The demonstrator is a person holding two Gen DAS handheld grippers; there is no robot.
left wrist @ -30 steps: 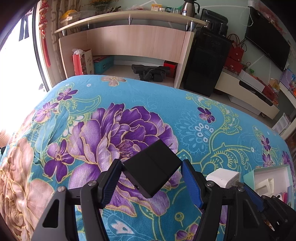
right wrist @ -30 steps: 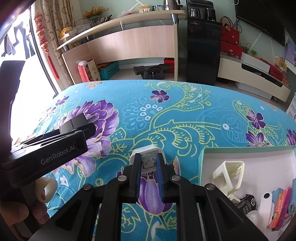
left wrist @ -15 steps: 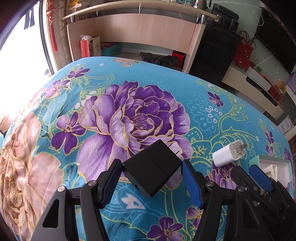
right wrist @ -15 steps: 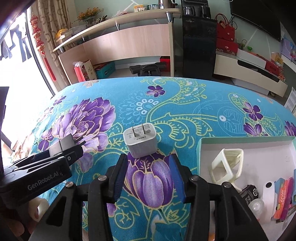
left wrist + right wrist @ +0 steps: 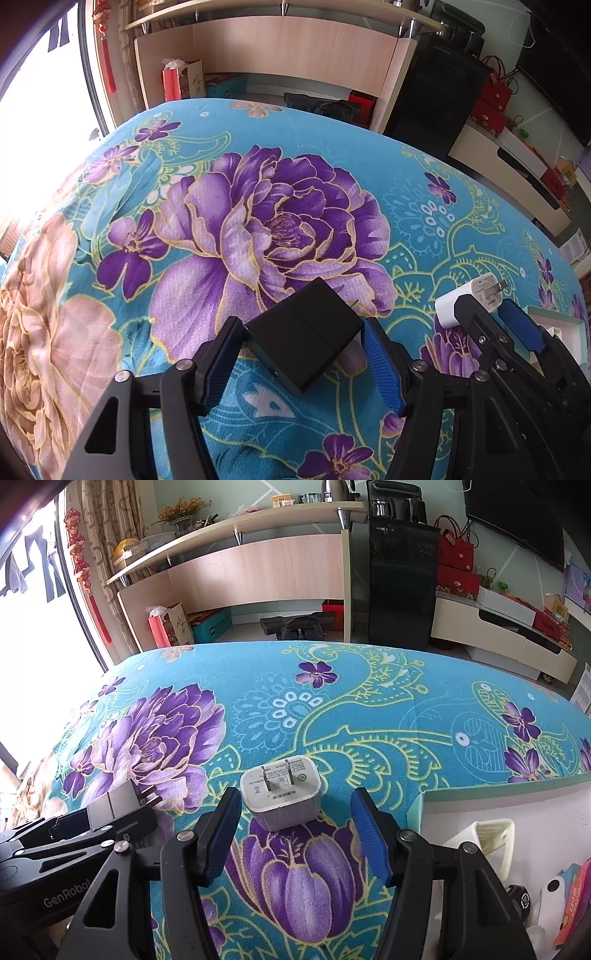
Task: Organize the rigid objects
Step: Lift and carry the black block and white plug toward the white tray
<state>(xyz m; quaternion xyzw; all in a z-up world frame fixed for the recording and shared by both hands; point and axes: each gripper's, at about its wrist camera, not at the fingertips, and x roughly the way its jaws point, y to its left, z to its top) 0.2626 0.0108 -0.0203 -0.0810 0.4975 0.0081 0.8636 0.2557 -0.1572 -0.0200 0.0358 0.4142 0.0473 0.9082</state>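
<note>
A black box (image 5: 306,343) sits tilted between the blue pads of my left gripper (image 5: 301,328), which is shut on its corners just above the flowered cloth. A white charger plug (image 5: 282,794) lies on the cloth with its prongs up, just ahead of my right gripper (image 5: 295,801). That gripper's jaws are opening and its pads stand clear of the plug on both sides. In the left wrist view the white charger plug (image 5: 469,299) and the right gripper (image 5: 491,314) show at the right. The right wrist view has the black box (image 5: 114,801) at its left.
A white tray with a pale green rim (image 5: 498,786) lies at the right and holds a cream plastic holder (image 5: 487,838) and several small items. The blue flowered cloth (image 5: 258,229) covers the whole surface. Beyond its far edge stand a wooden shelf unit and a black cabinet.
My right gripper has opened and let go of the white charger plug, which now rests on the cloth. The left gripper still holds the black box and has tipped slightly downward.
</note>
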